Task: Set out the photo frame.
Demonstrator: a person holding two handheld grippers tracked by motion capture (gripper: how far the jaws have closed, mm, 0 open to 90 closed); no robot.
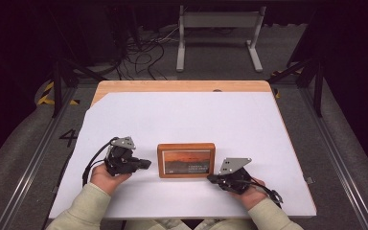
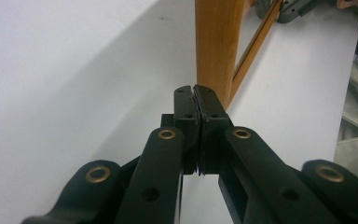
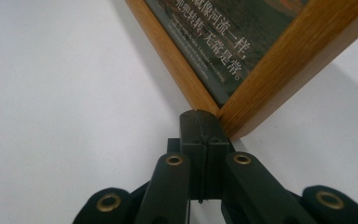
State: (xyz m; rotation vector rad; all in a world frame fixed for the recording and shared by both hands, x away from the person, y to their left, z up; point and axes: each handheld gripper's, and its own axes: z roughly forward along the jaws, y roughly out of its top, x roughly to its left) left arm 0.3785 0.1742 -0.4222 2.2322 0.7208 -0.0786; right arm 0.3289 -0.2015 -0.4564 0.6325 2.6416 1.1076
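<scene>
Now both closed tools (image 1: pixel 146 163) (image 1: pixel 211 178) beside framed picture (image 1: pixel 186 160).

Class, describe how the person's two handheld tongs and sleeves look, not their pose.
Both the left tongs and right tongs are black, with brass-coloured rivets, a grey three-cornered plate on top and a trailing black cable. The sleeves are pale cream.

White Chinese characters on the wooden frame's picture (image 3: pixel 223 32); floor marked 4 (image 1: pixel 68 138)

Beyond the far edge of the white-covered wooden tabletop (image 1: pixel 124 87), a grey metal stand (image 1: pixel 219 36) and tangled black cables (image 1: pixel 143 55) sit on the floor.
</scene>
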